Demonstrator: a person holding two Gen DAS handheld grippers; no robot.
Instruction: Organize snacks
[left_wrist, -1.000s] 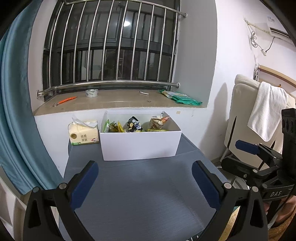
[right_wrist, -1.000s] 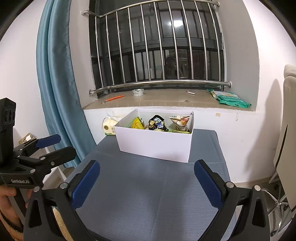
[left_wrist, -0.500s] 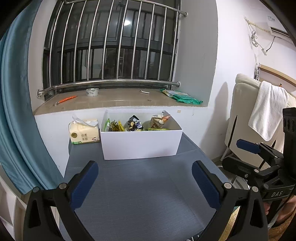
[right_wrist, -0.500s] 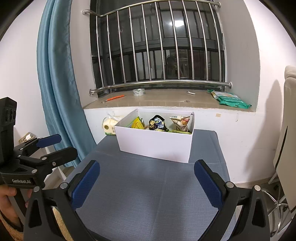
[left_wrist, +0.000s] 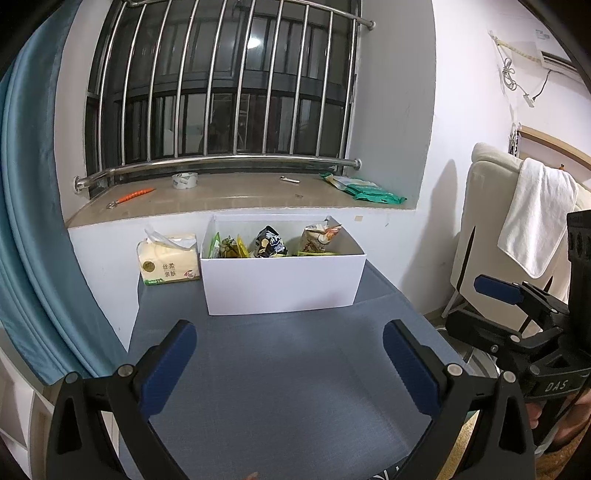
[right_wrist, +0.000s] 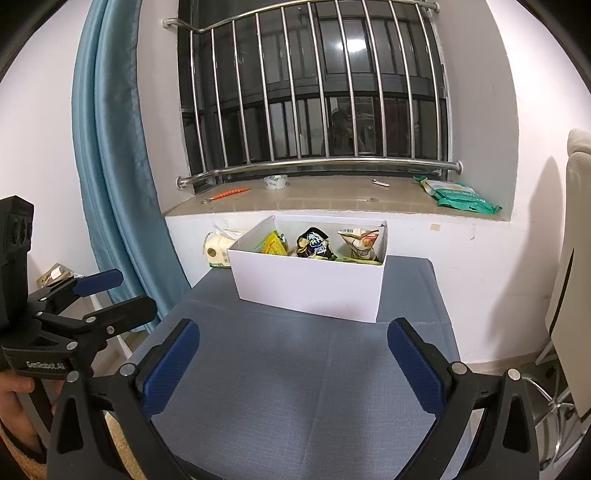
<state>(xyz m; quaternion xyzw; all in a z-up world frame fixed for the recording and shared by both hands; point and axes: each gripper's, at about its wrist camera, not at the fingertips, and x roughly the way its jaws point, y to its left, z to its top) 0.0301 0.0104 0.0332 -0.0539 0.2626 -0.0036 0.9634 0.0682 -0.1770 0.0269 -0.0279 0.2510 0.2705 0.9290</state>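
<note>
A white rectangular box (left_wrist: 280, 286), open at the top, stands upright at the far edge of the grey-blue surface (left_wrist: 280, 380), near its middle. Snack packets stand inside: green and yellow packets (left_wrist: 225, 248) at the left end, a dark packet (left_wrist: 269, 242) in the middle, and a pale packet with red print (left_wrist: 318, 238) at the right end, over flat green wrappers (left_wrist: 317, 253).

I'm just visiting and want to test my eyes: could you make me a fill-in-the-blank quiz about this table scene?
1. The snack packets stand inside a white ____.
2. The tissue pack sits to the box's ____ in the left wrist view.
3. The roll of tape lies on the window ____.
4. Both hand-held grippers, left and right, are ____.

Answers: box; left; sill; open
</note>
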